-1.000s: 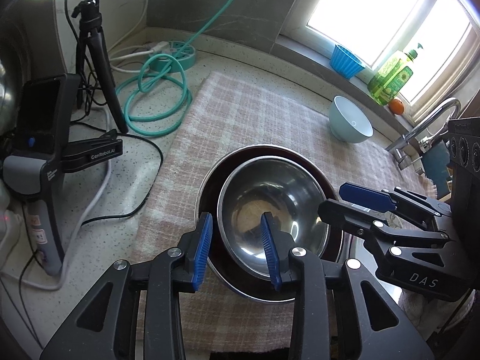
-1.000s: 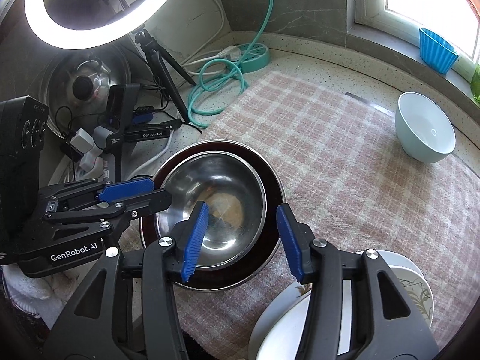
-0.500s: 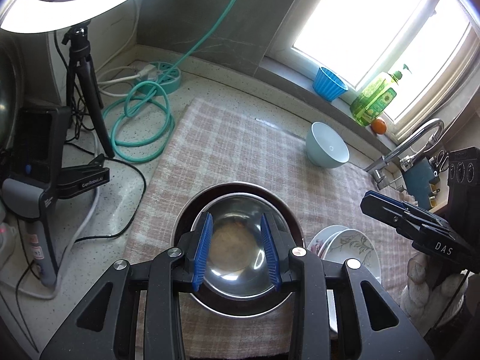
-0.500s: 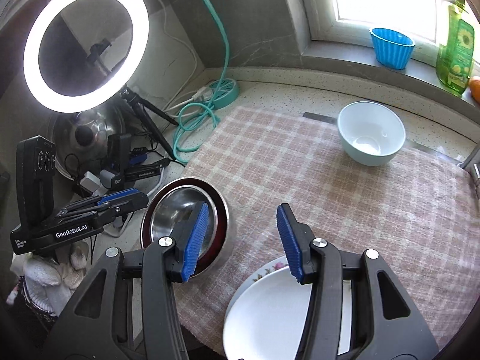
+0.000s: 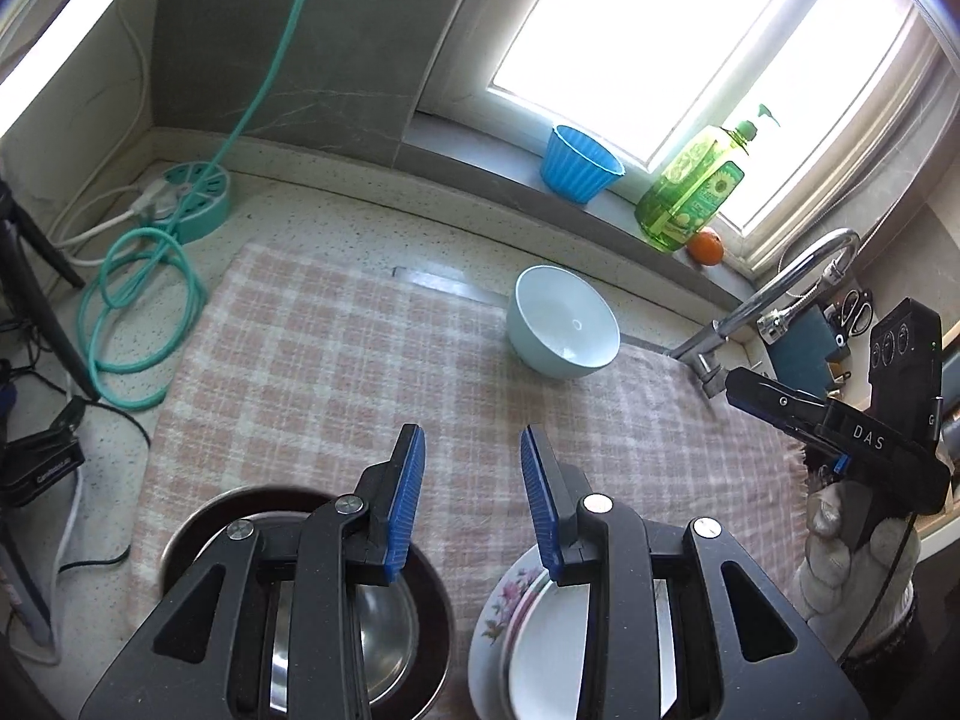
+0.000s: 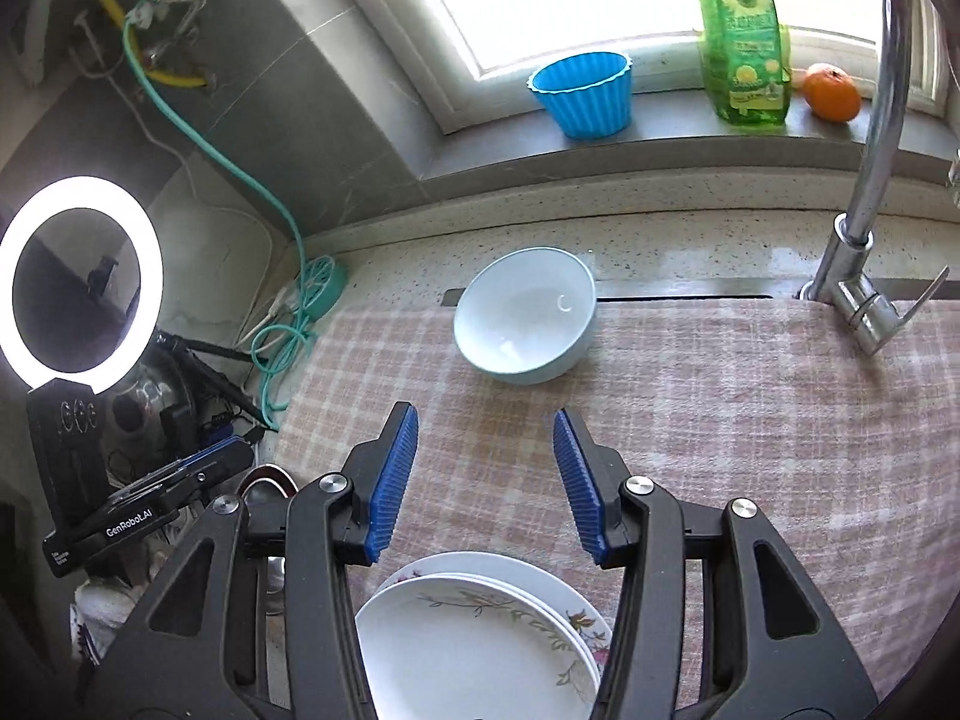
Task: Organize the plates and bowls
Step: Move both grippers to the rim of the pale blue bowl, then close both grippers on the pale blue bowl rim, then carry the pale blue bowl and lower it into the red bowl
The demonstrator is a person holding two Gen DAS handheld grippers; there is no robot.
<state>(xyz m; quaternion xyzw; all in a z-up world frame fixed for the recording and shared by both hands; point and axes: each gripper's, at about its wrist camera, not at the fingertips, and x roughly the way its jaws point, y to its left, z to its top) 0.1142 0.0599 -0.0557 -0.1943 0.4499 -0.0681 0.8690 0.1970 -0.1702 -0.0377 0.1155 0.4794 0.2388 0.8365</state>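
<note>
A pale blue ceramic bowl [image 5: 563, 324] stands upright at the far side of the pink checked cloth [image 5: 336, 372]; it also shows in the right wrist view [image 6: 525, 315]. A steel bowl [image 5: 384, 642] sits nested in a larger dark-rimmed bowl at the near left. A stack of white floral plates [image 6: 480, 630] lies at the near edge, also in the left wrist view [image 5: 528, 642]. My left gripper [image 5: 471, 498] is open and empty above the cloth between the steel bowls and the plates. My right gripper [image 6: 483, 480] is open and empty above the plates, facing the blue bowl.
A blue ribbed cup [image 6: 582, 93], a green soap bottle [image 6: 744, 36] and an orange [image 6: 831, 90] stand on the windowsill. A chrome faucet [image 6: 870, 192] rises at the right. A teal hose [image 5: 138, 300], cables, a ring light [image 6: 78, 276] and a tripod crowd the left.
Both grippers have lifted and drawn back from the nested steel bowls, and now tilt toward the window. The blue bowl sits nearer the middle of both views. The jaws stayed open.
</note>
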